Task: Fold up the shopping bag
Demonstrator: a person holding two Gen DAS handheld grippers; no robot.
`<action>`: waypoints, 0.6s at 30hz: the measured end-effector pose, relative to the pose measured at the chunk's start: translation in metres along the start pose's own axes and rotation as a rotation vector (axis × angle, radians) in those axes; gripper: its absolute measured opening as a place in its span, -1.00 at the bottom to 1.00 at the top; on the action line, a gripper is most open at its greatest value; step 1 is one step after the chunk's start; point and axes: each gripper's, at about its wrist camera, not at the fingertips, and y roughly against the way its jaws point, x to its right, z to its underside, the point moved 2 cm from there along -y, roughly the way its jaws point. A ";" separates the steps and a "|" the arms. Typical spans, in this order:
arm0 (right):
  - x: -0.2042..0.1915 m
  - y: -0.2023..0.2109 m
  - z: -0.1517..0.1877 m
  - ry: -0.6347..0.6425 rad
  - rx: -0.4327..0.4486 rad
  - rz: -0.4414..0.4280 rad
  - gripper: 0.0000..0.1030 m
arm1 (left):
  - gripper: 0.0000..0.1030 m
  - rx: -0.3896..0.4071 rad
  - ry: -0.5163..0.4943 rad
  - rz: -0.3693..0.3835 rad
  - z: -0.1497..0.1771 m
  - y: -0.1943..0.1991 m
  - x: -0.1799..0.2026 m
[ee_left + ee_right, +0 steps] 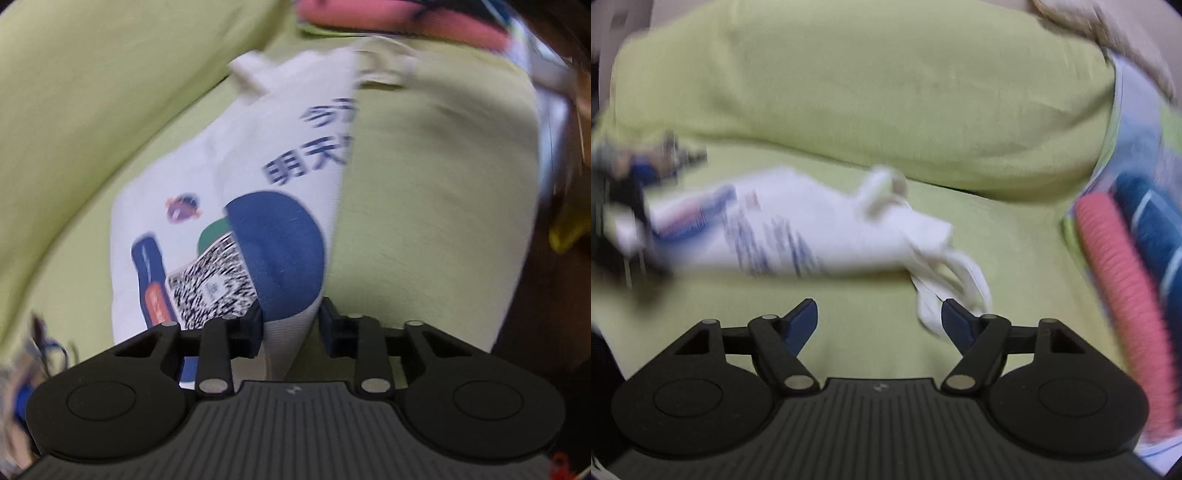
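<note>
Left hand-held gripper (290, 325) clamping white shopping bag (236, 206) fold, right hand-held gripper (879, 321) spread wide, green sofa (849, 92)

White shopping bag (236, 206) with blue print, lime-green sofa cover (424, 192), pink ribbed roll (1123, 295)

At the right edge of my right view a pink ribbed roll (1123, 280) lies beside a blue striped cloth (1152, 229) on the green sofa seat (1015, 240), backrest cushion (868, 92) above.
</note>
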 end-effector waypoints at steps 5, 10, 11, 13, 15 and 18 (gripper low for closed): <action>0.020 -0.012 -0.030 -0.243 0.011 -0.118 0.28 | -0.35 0.021 0.048 -0.004 0.008 0.005 0.001; 0.024 -0.106 -0.066 -0.433 -0.142 -0.152 0.13 | -0.34 0.045 0.093 0.012 0.008 0.003 -0.009; 0.028 -0.129 -0.067 -0.521 -0.188 -0.174 0.02 | -0.34 0.049 0.104 0.015 0.010 0.003 -0.011; 0.038 -0.164 -0.061 -0.695 -0.280 -0.199 -0.18 | -0.34 0.055 0.127 0.019 0.013 0.004 -0.012; 0.045 -0.188 -0.051 -0.833 -0.337 -0.224 -0.72 | -0.28 0.054 0.143 0.013 0.018 0.009 -0.014; 0.042 -0.174 -0.048 -0.839 -0.171 -0.300 -0.85 | -0.21 0.036 0.153 -0.036 0.022 0.016 -0.022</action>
